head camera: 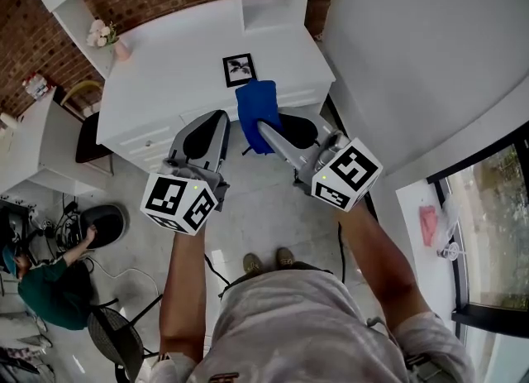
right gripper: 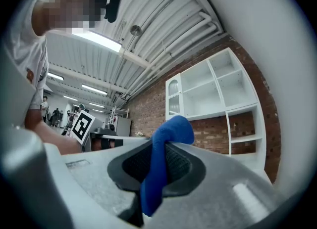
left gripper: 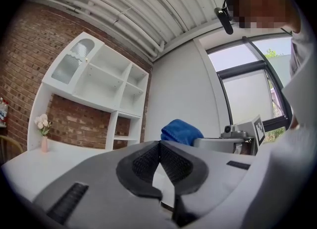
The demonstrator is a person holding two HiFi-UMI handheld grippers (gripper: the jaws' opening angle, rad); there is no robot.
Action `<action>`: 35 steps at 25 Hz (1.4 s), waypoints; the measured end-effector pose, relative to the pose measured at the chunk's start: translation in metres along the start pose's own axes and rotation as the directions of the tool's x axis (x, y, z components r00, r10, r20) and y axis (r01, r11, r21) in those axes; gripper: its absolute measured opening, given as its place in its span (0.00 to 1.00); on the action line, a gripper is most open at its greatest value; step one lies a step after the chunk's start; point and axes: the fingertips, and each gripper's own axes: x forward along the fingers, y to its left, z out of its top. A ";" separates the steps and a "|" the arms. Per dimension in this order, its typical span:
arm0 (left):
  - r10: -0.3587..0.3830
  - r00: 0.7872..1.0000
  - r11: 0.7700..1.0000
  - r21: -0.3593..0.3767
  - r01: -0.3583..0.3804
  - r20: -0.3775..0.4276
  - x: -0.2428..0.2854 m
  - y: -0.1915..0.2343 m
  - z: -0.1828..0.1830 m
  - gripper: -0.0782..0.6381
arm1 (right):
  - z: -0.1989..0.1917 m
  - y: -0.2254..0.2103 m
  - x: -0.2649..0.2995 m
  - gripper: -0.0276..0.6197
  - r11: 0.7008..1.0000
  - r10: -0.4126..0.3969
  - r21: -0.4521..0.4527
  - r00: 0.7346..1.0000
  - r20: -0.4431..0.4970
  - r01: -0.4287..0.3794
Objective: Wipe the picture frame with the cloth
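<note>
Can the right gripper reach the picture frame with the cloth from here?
Probably yes. The right gripper is shut on the cloth, and the frame sits on the desk just beyond it, with nothing between them in the head view.

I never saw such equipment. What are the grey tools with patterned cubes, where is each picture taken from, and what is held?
There is no robot: a person holds two hand-worked grippers, and the cubes belong to them. One picture comes from a camera on the person's head, looking down. The other two come from cameras on each gripper, looking along its jaws. On the white desk sit a small picture frame and a pink vase of flowers. The right gripper is shut on a blue cloth; the left gripper is shut and empty.
</note>
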 end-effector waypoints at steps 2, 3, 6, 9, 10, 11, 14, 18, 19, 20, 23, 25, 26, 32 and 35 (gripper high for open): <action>0.007 1.000 1.000 0.001 -0.007 0.000 0.001 0.000 -0.002 0.11 | -0.001 -0.003 -0.002 0.11 1.000 0.001 -0.003 1.000 0.000 -0.001; 0.011 1.000 1.000 0.001 -0.011 0.000 0.001 0.001 -0.003 0.11 | -0.002 -0.003 -0.003 0.11 1.000 0.001 -0.005 1.000 -0.001 -0.001; 0.025 1.000 1.000 0.005 -0.025 0.001 -0.001 0.002 -0.006 0.11 | -0.005 -0.005 -0.005 0.11 1.000 0.000 -0.011 1.000 -0.003 0.000; 0.046 0.999 0.999 0.016 -0.046 -0.014 0.014 -0.008 -0.013 0.11 | -0.008 -0.024 -0.020 0.11 1.000 0.004 -0.005 1.000 0.001 -0.004; 0.052 0.998 0.998 0.020 -0.052 -0.020 0.020 -0.011 -0.015 0.11 | -0.011 -0.031 -0.025 0.11 1.000 0.005 -0.002 1.000 0.002 -0.005; 0.058 0.998 0.998 0.024 -0.057 -0.026 0.024 -0.013 -0.017 0.11 | -0.013 -0.036 -0.029 0.11 1.000 0.006 0.001 1.000 0.003 -0.006; 0.071 0.997 0.997 0.030 -0.070 -0.026 0.029 -0.017 -0.021 0.11 | -0.016 -0.048 -0.035 0.12 1.000 0.008 0.015 1.000 0.013 -0.008; 0.074 0.997 0.997 0.033 -0.073 -0.027 0.035 -0.011 -0.024 0.11 | -0.020 -0.059 -0.028 0.12 0.999 0.014 0.036 1.000 0.023 -0.015; 0.075 0.997 0.997 0.032 -0.074 -0.029 0.037 -0.007 -0.025 0.11 | -0.021 -0.060 -0.025 0.11 0.999 0.016 0.037 1.000 0.022 -0.017; 0.075 0.997 0.997 0.031 -0.074 -0.030 0.039 -0.003 -0.025 0.11 | -0.022 -0.062 -0.020 0.12 0.999 0.018 0.037 1.000 0.021 -0.019; 0.069 0.997 0.997 0.025 -0.069 -0.026 0.048 0.014 -0.027 0.11 | -0.027 -0.073 -0.005 0.12 1.000 0.010 0.029 1.000 0.016 -0.011; 0.064 0.998 0.998 0.022 -0.063 -0.021 0.057 0.032 -0.029 0.11 | -0.032 -0.086 0.009 0.12 1.000 -0.008 0.026 1.000 0.007 0.008; 0.059 0.998 0.998 0.022 -0.058 -0.019 0.062 0.042 -0.031 0.11 | -0.035 -0.094 0.016 0.12 0.999 -0.021 0.025 1.000 0.000 0.021; 0.026 0.999 1.000 0.007 -0.025 -0.022 0.100 0.111 -0.032 0.11 | -0.043 -0.143 0.067 0.12 0.995 -0.097 0.020 0.995 -0.028 0.098; -0.001 0.999 1.000 0.009 0.001 -0.040 0.118 0.141 -0.037 0.11 | -0.052 -0.160 0.096 0.12 0.993 -0.114 0.015 0.992 -0.052 0.115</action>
